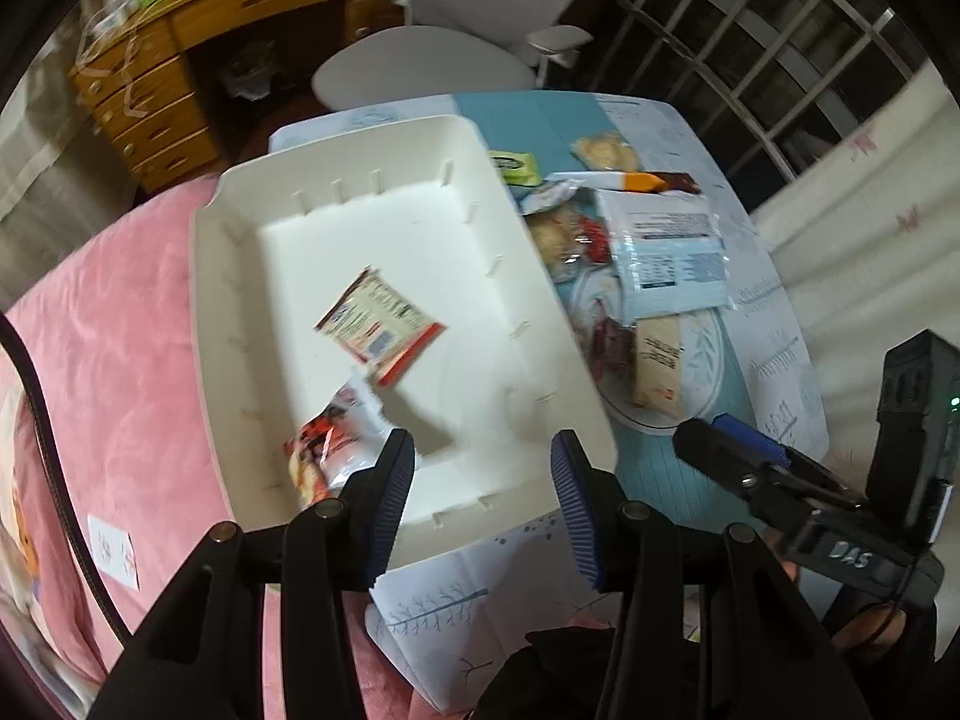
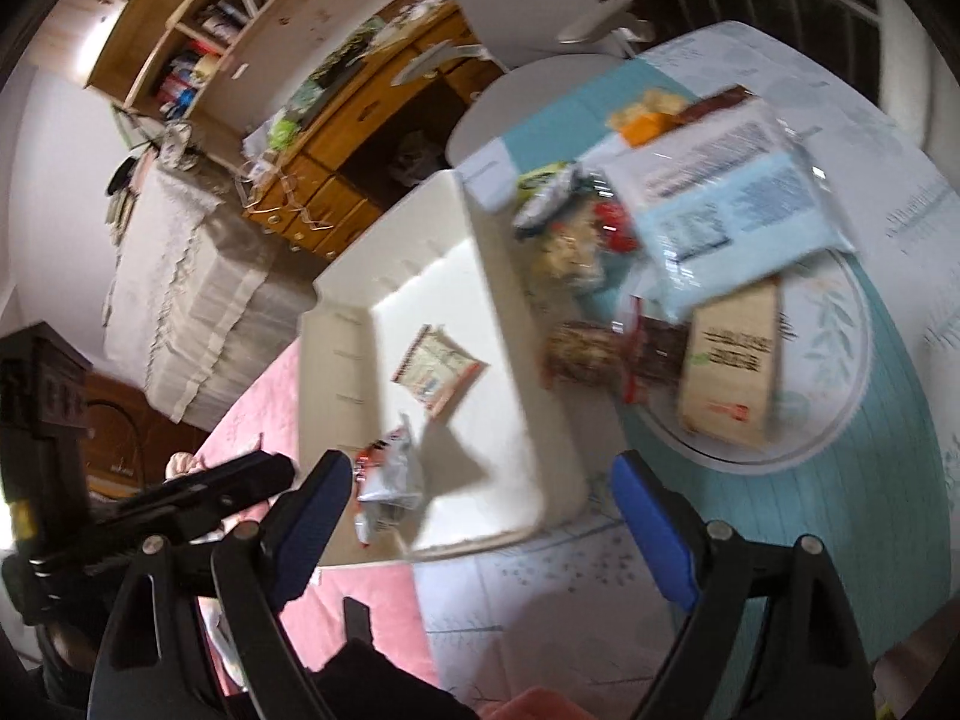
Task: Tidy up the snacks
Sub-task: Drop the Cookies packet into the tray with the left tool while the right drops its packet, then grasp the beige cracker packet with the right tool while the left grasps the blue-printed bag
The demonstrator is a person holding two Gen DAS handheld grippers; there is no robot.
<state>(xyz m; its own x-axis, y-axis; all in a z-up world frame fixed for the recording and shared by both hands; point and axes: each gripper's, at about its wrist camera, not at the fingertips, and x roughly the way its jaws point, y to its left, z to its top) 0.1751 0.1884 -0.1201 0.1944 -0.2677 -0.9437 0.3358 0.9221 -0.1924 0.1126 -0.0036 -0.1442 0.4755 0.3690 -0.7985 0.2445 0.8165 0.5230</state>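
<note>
- On the pink cloth (image 1: 120, 372) at left: white bin (image 1: 336, 180), nearly bare; two packets inside, a printed sachet (image 1: 378, 324) mid-floor and a red-and-silver packet (image 1: 330, 450) at the near wall.
- Left gripper (image 1: 483, 486) hangs over the bin's near edge, jaws apart at a modest gap, holding nothing.
- Right gripper (image 2: 480, 516) sits over the bin's near corner, jaws wide, empty.
- Right of bin, on the blue mat (image 2: 840, 480): snack pile (image 2: 660, 276) unsorted, including a pale blue bag (image 2: 738, 204) and a tan box (image 2: 732, 372).
- Judgement: early; most snacks left to move.
</note>
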